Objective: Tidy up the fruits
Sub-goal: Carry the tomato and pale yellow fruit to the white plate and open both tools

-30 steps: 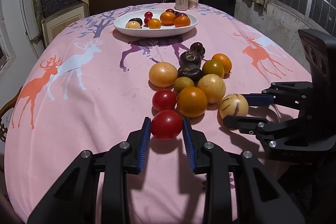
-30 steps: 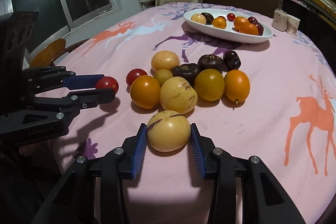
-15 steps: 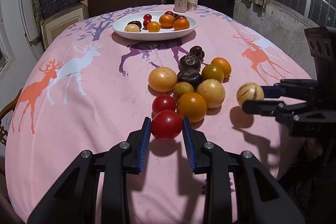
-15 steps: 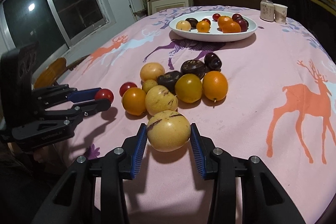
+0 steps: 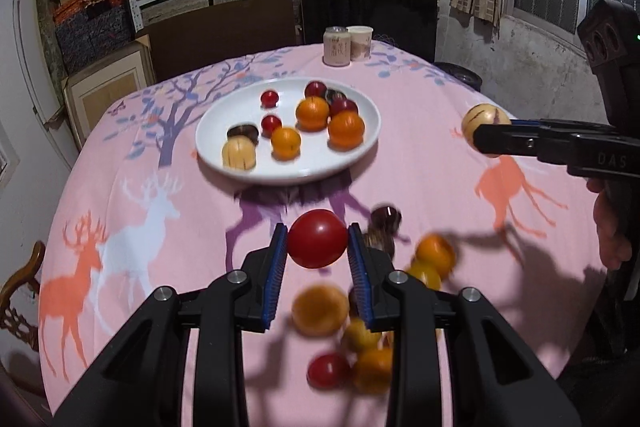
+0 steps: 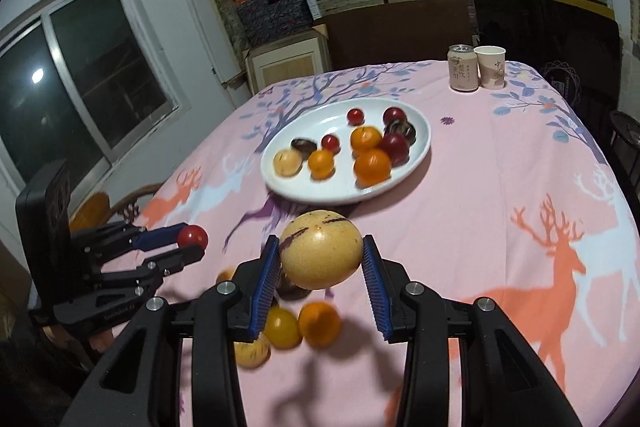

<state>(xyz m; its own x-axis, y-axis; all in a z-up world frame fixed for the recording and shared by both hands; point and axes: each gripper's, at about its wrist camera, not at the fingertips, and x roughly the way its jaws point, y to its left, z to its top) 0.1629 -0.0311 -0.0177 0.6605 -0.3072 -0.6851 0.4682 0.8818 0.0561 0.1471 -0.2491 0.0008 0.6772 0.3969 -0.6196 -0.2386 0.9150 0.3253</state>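
The left tongs (image 5: 318,245) grip a red tomato (image 5: 317,238) between blue pads, held in the air above the pink worktop (image 5: 420,163). The right tongs (image 6: 319,259) clamp a pale yellow striped melon (image 6: 320,254), also aloft. Ahead of both sits a white plate (image 6: 412,163) holding 9 fruits. More fruit (image 5: 320,310) lies blurred on the cloth below the tongs.
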